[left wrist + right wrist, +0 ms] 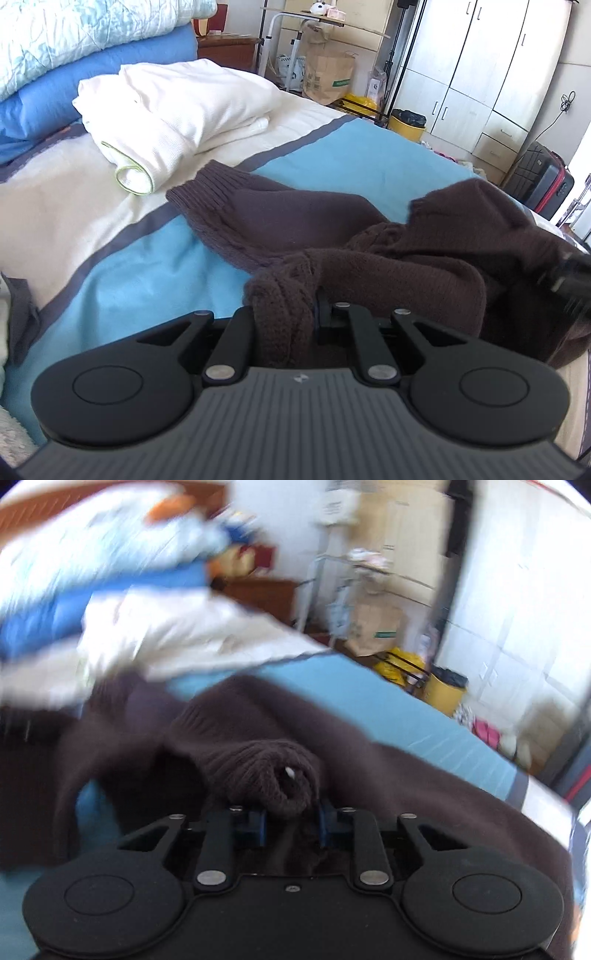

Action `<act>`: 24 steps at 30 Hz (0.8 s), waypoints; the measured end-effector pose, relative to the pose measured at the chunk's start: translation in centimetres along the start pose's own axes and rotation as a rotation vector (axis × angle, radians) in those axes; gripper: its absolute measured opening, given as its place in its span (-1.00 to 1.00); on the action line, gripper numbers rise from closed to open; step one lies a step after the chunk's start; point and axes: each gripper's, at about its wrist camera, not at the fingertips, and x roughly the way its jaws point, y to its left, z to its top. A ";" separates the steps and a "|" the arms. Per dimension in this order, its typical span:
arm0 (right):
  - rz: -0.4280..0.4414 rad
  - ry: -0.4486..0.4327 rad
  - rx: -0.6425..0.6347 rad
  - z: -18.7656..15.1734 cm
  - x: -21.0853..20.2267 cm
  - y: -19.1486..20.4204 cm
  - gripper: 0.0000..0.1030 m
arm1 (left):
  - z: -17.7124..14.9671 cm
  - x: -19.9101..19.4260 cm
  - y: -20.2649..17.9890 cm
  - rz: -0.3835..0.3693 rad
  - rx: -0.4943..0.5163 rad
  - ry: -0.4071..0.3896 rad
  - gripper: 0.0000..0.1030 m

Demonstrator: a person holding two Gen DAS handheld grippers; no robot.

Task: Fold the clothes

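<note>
Nearest in the left wrist view, the left tongs [286, 317] are pressed together on a bunched fold of the brown knitted sweater [332, 236], whose wool rises between the two black fingers and hides their tips. In the right wrist view, which is smeared by motion, the right tongs [291, 814] pinch a ribbed, rolled edge of the same sweater between their blue pads [258, 821]; a small white tag [290, 772] shows inside the roll.

The sweater lies crumpled across the bed [129, 280], on the light blue part of the cover, with a ribbed cuff or hem stretched out toward the cream part. At the right edge of the left view a dark, blurred shape sits against the sweater; what it is cannot be told.

Just beyond the sweater rests a folded white garment [173, 110] with a pale green trimmed edge, on the cream band of the cover. Behind it, blue and patterned bedding [74, 48] is stacked.

Farther off, on the floor, stand a brown paper bag [327, 79], a yellow bin [406, 123], white wardrobes [480, 74] and a dark suitcase [539, 177].
</note>
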 end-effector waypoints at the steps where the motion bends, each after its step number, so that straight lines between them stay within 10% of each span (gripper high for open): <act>1: -0.022 -0.031 0.044 0.5 -0.8 -1.4 -0.64 | 0.3 0.0 -0.1 0.000 0.002 -0.002 -0.81; 13: -0.463 -0.259 0.443 -1.8 -9.8 -18.4 -0.93 | 13.8 5.0 -13.6 -0.020 0.245 -0.179 -0.82; 17: -0.663 -0.293 0.539 -4.0 -13.1 -22.0 -0.99 | 18.6 3.9 -16.6 -0.103 0.146 -0.291 -0.82; 24: -0.324 -0.253 0.725 -5.8 -12.5 -23.7 -0.81 | 16.6 7.6 -19.1 -0.017 0.195 -0.207 -0.82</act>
